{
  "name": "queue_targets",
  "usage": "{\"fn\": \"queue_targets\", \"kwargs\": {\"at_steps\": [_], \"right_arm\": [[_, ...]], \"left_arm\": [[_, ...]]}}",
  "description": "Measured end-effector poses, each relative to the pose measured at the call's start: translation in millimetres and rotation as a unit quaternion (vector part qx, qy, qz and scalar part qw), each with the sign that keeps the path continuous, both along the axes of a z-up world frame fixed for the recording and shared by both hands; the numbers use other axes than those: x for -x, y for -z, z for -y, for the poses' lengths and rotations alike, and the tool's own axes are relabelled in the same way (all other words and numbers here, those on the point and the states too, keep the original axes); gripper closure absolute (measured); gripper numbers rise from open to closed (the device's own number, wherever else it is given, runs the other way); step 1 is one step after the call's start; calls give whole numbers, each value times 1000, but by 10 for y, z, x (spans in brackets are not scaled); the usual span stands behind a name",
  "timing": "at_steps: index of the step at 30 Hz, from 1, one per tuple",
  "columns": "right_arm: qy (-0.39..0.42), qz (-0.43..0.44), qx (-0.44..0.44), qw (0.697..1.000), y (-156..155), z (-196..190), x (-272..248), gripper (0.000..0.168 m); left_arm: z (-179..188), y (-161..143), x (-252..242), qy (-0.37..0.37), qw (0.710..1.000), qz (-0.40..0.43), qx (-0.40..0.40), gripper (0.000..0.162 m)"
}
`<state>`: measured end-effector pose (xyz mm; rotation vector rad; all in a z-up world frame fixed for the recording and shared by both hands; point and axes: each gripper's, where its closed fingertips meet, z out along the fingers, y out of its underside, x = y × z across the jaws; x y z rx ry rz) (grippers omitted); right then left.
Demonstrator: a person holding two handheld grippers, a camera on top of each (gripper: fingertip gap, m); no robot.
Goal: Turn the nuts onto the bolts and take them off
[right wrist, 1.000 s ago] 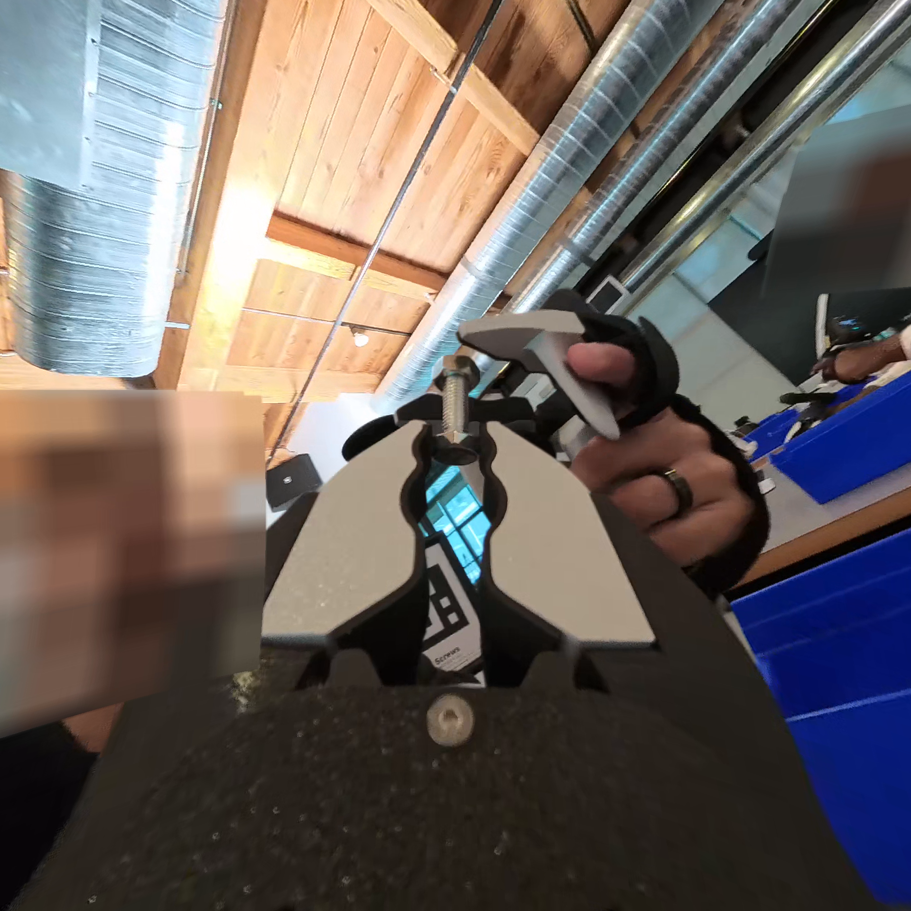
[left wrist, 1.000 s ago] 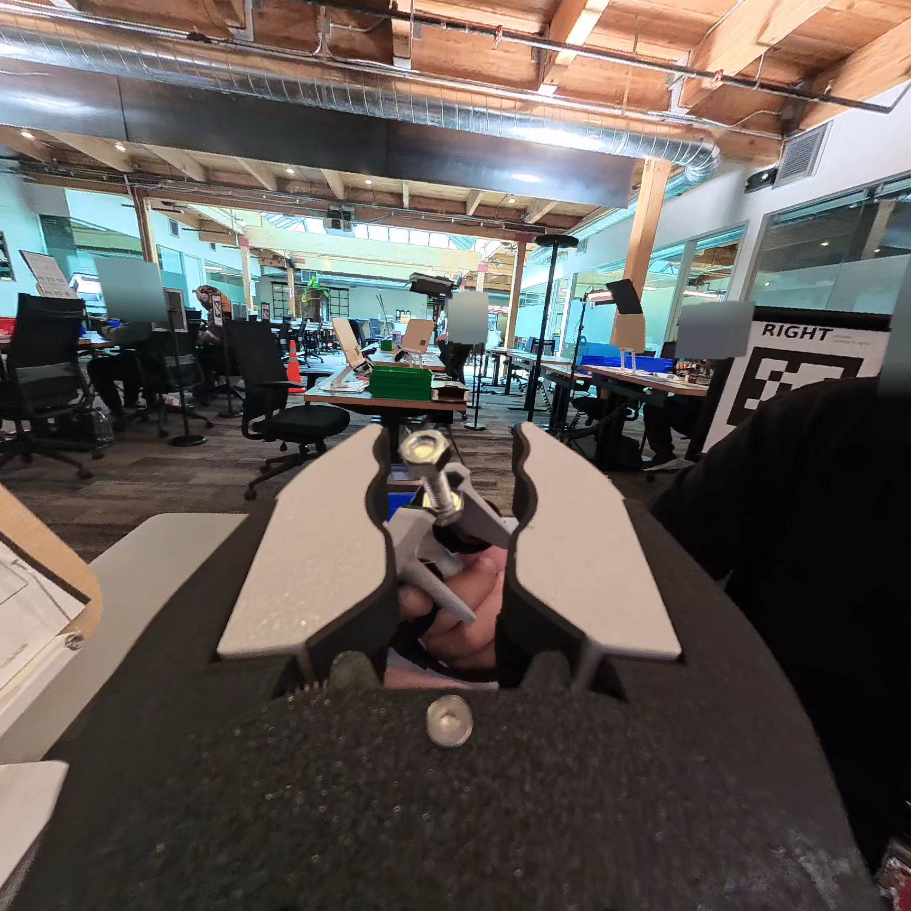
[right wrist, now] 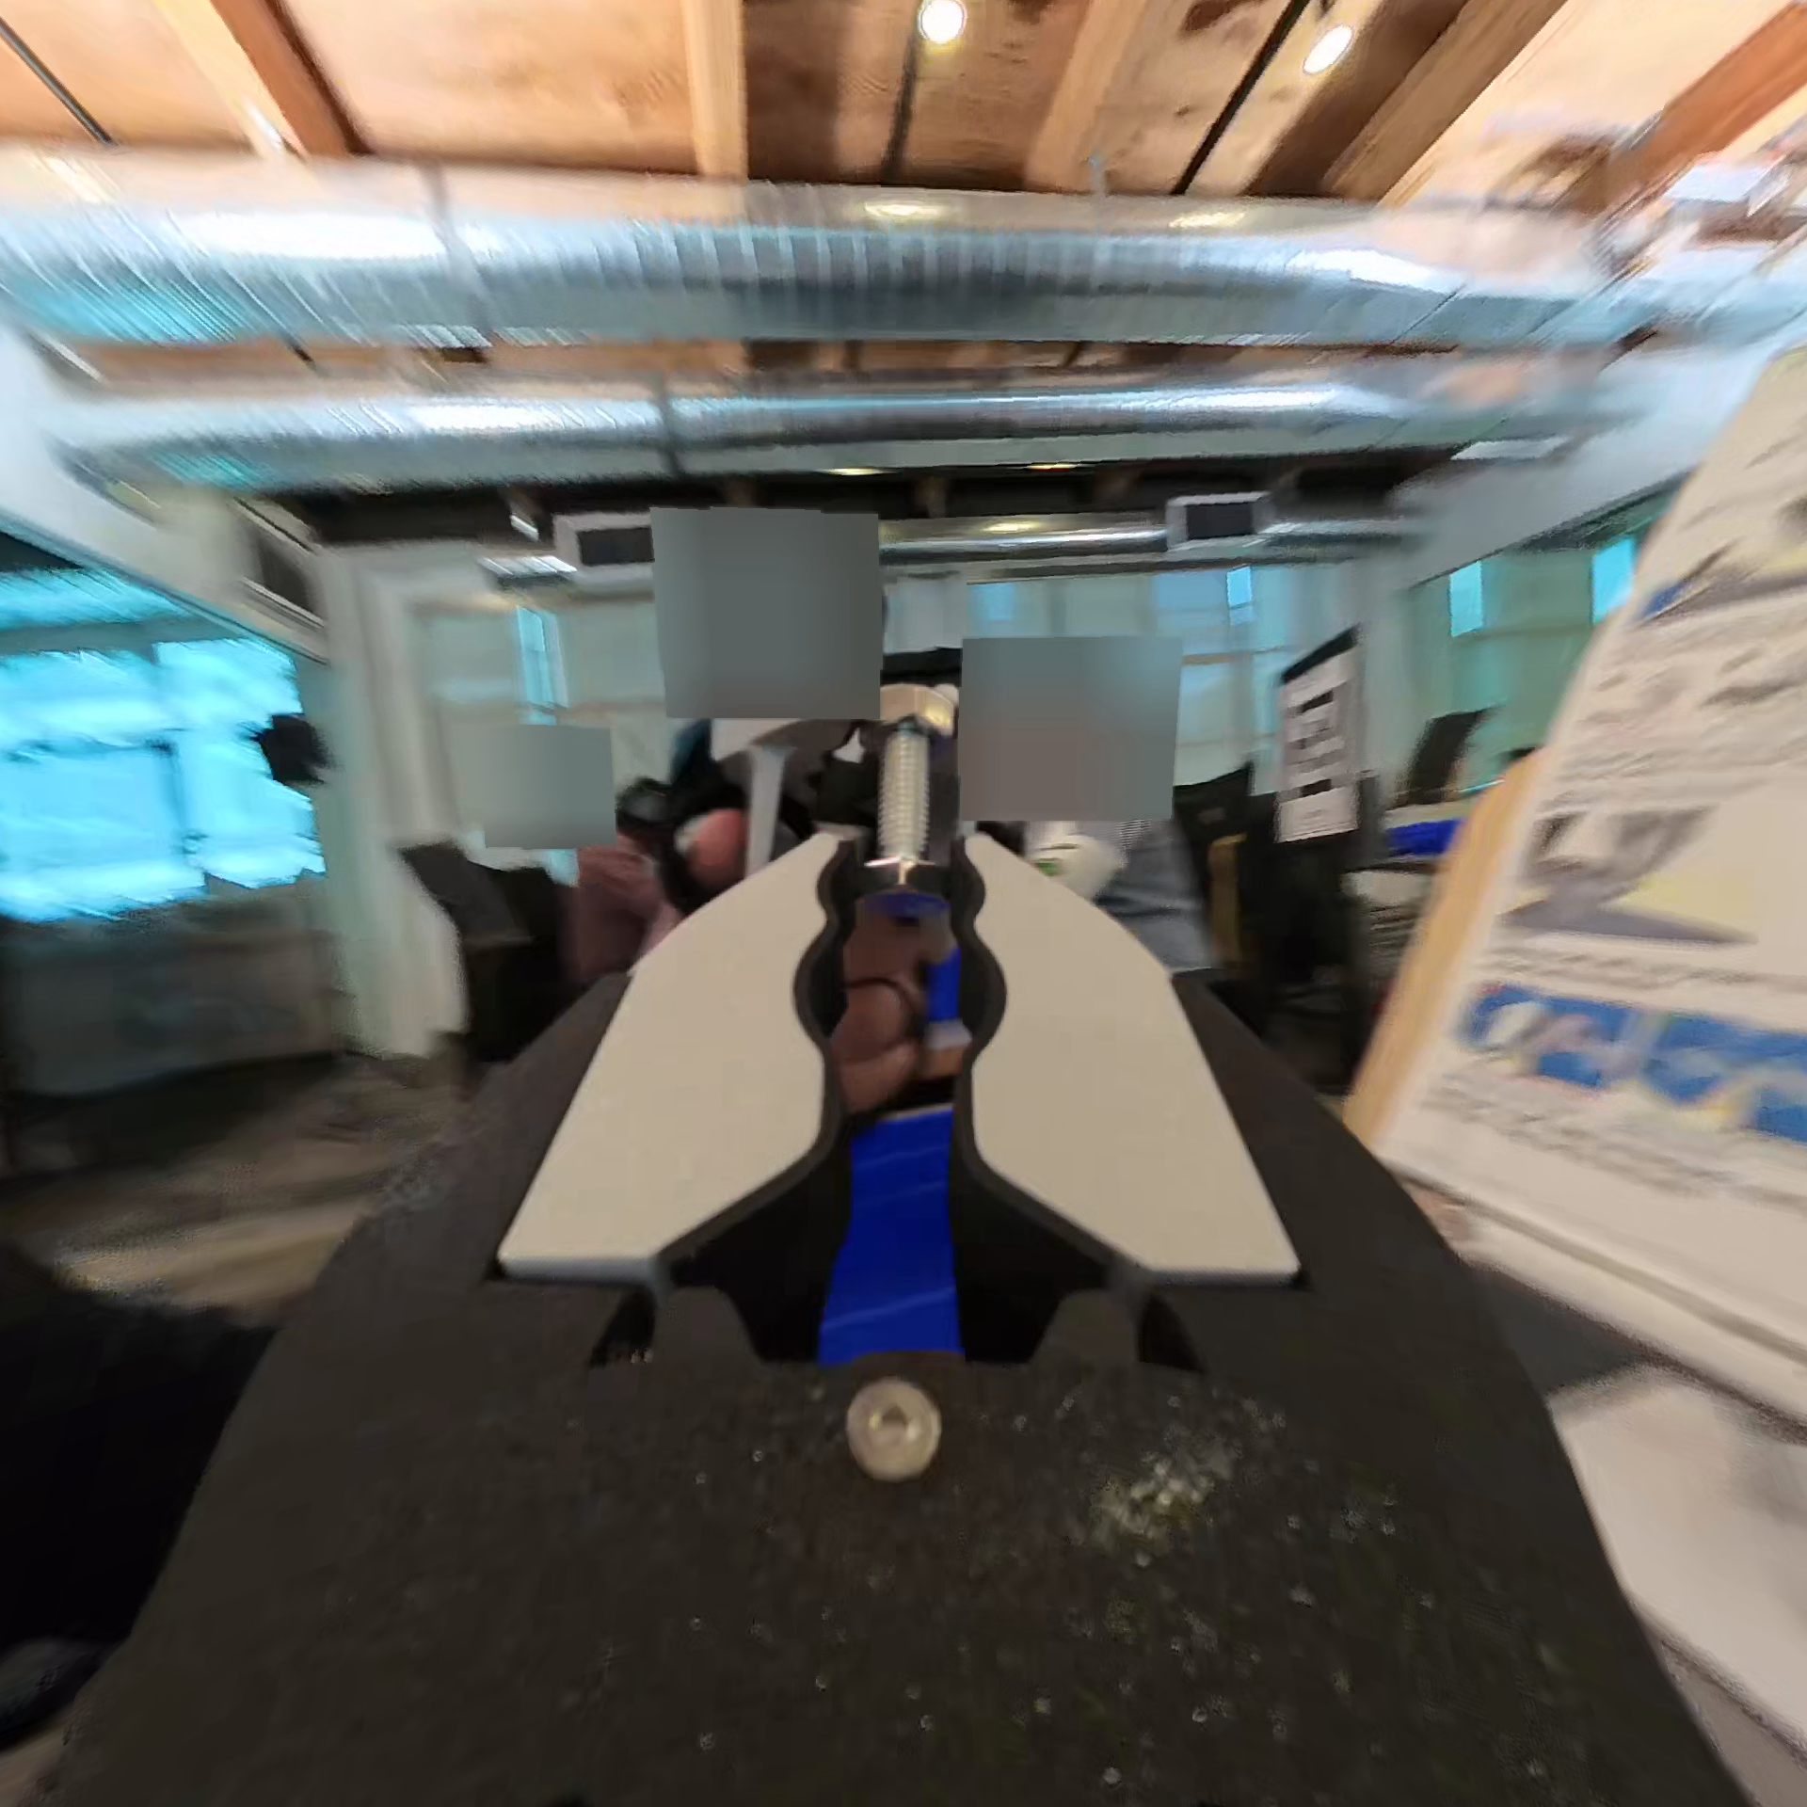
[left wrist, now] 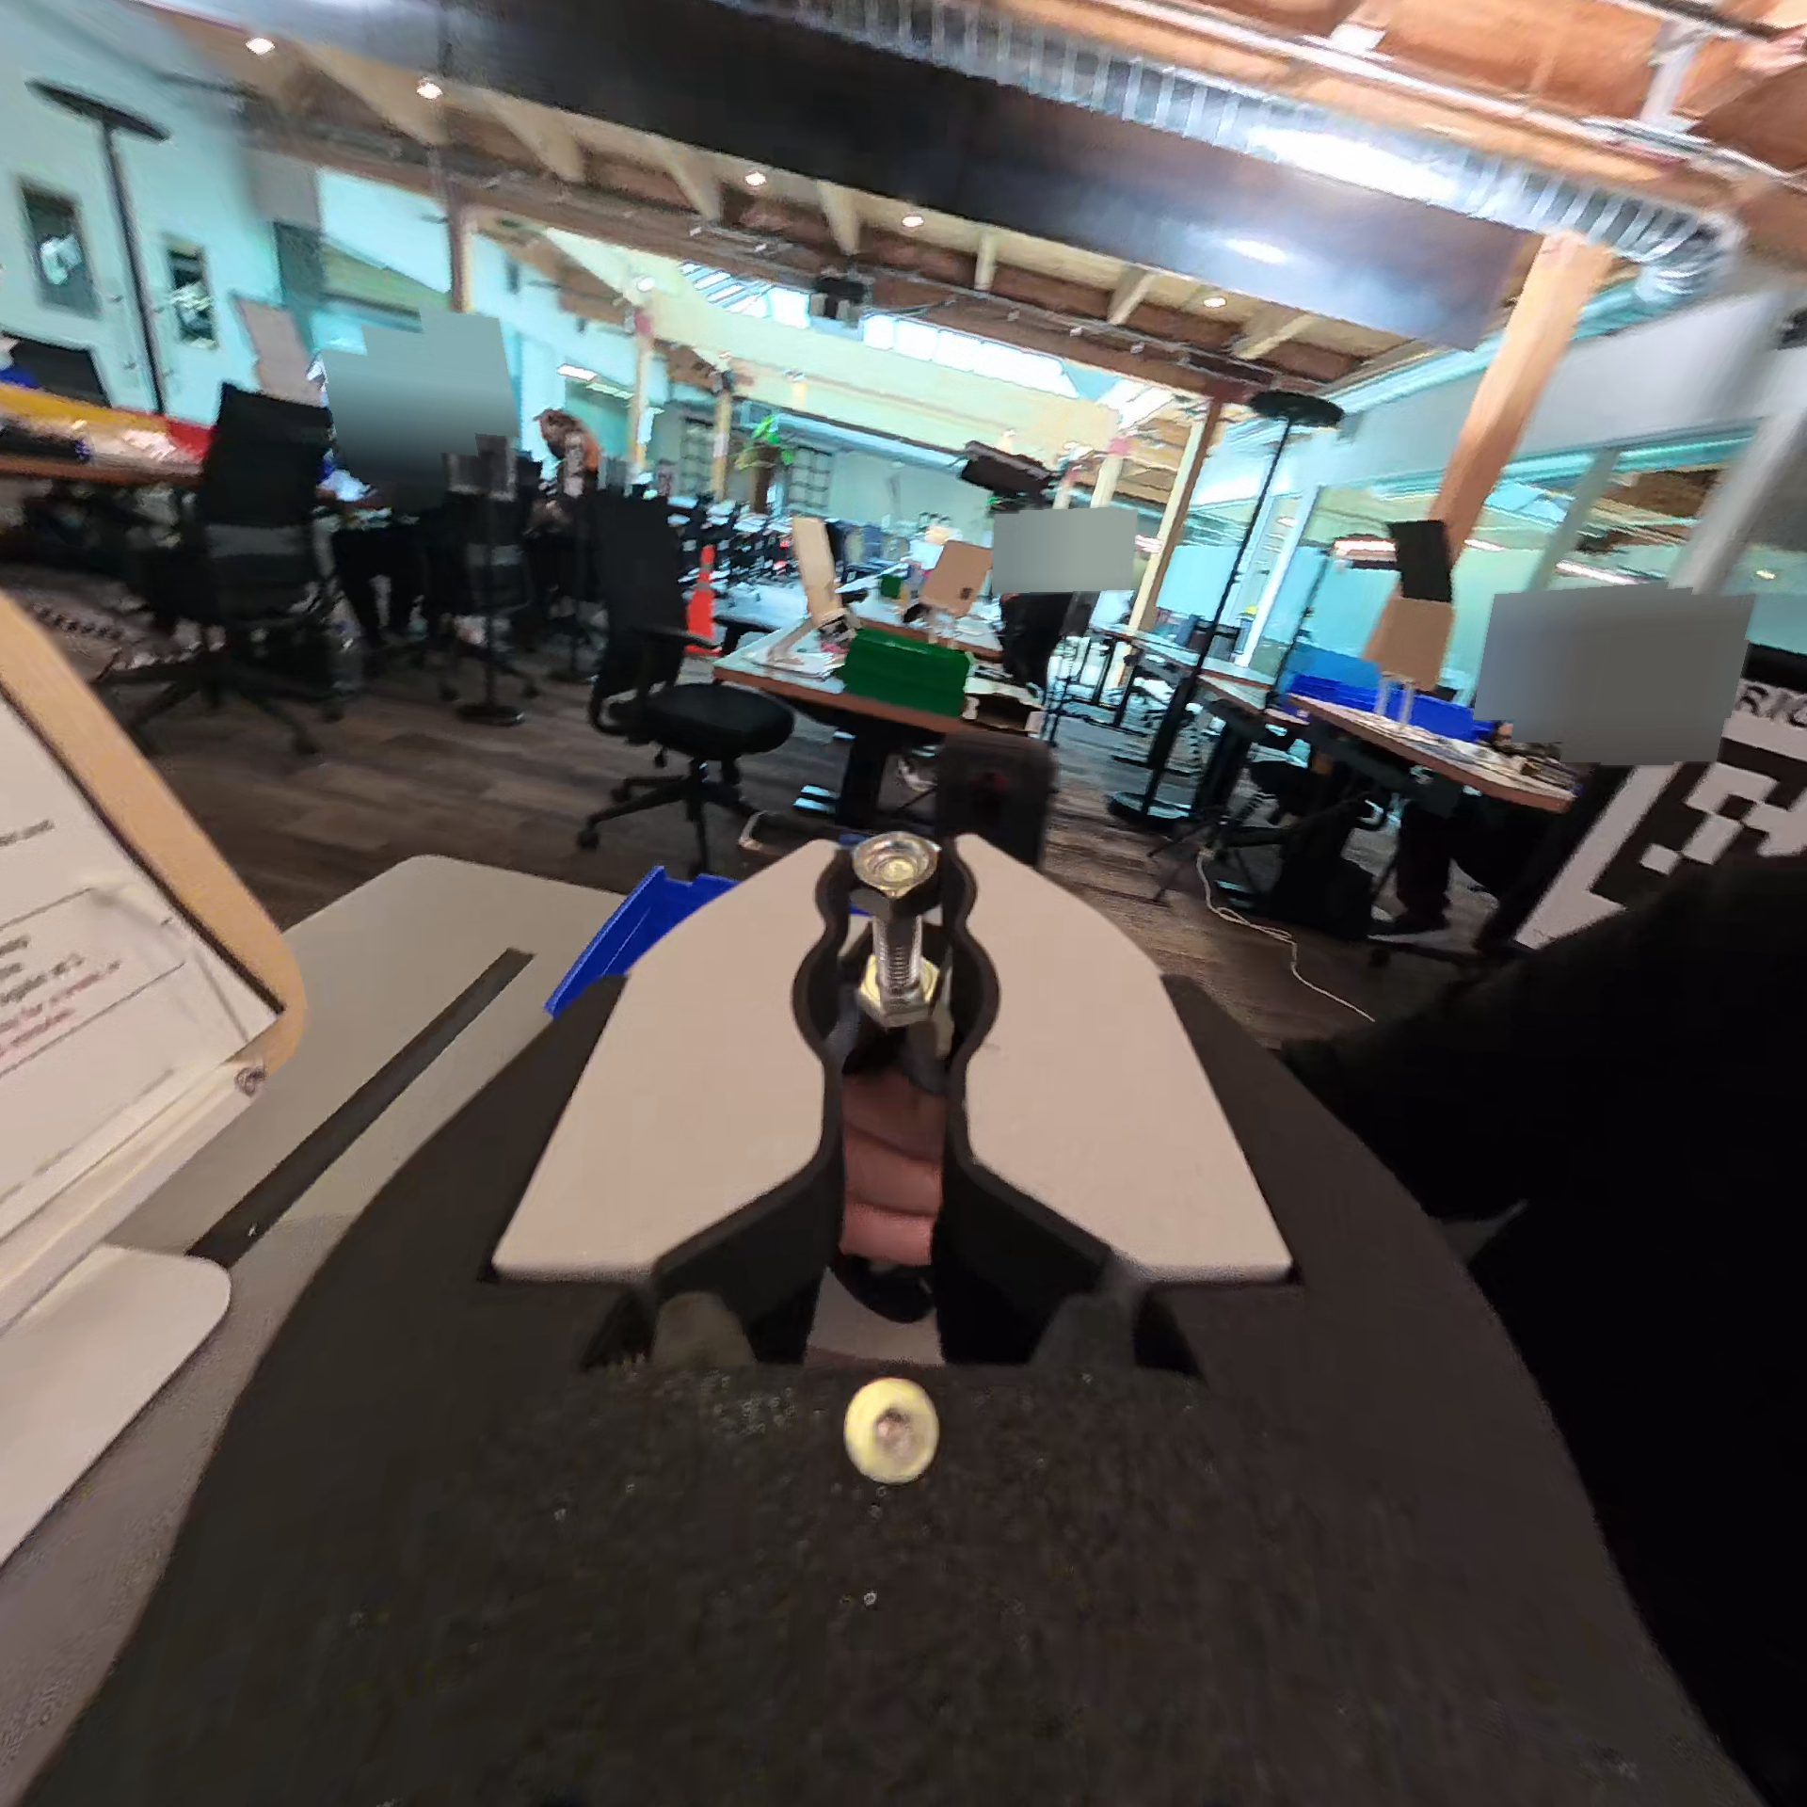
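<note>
A silver bolt [left wrist: 897, 941] points back toward me in the left wrist view, with its hex head [left wrist: 894, 866] at the far end. My left gripper [left wrist: 895, 860] is shut on that head. A silver nut [left wrist: 901, 999] sits partway along the thread. In the right wrist view my right gripper [right wrist: 900, 865] is shut on the nut [right wrist: 902, 873]. The bolt's shaft [right wrist: 905, 790] stands up beyond it. A finger of the left gripper [right wrist: 768, 792] and the hand holding it show behind. All of this is held in the air.
A white table [left wrist: 411, 939] with a blue bin [left wrist: 626, 929] lies below. A board with papers [left wrist: 98, 978] stands at the left. It also shows at the right in the right wrist view [right wrist: 1613, 880]. Office chairs and desks stand farther off. My left and right fingertips are right by each other.
My left gripper was open around the bolt and has closed on its head. The right gripper has swung from facing the ceiling to about level, still holding the nut.
</note>
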<state>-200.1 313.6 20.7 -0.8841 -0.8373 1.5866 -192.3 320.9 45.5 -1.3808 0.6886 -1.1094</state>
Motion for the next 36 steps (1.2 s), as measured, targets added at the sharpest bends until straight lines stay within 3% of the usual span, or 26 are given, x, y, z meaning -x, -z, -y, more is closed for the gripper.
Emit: {"fn": "queue_targets", "kwargs": {"at_steps": [3, 7, 9, 10, 13, 16, 21, 24, 28, 36], "right_arm": [[153, 25, -102, 983, -7, -97, -46, 150], [319, 66, -226, 918, -22, -156, -107, 150], [361, 77, -253, 894, -16, -171, -122, 150], [357, 77, -245, 898, -9, -175, -121, 150], [275, 66, -180, 942, -13, -160, -110, 151], [210, 55, -123, 968, -59, -129, -125, 151], [54, 38, -14, 998, -136, 44, -93, 150], [-76, 39, 78, 993, -143, 167, -31, 151], [-205, 27, 180, 962, -113, 243, 33, 151], [-206, 12, 209, 956, -5, 137, 88, 151]], "left_arm": [[-61, 5, -17, -41, 998, -7, 39, 146], [-93, 19, -19, -74, 992, 5, 97, 146], [-108, 29, -23, -92, 989, 11, 115, 146], [-110, 30, -29, -100, 988, 10, 115, 146], [-90, -11, -56, -95, 991, 8, 90, 146], [29, -123, -129, -28, 997, 38, 67, 114], [95, -157, 11, 12, 999, 43, -30, 104], [174, -140, 65, 65, 994, 69, -47, 107], [224, -75, 47, 100, 991, 71, -58, 109], [202, -14, -104, 115, 990, 71, -42, 108]]}}
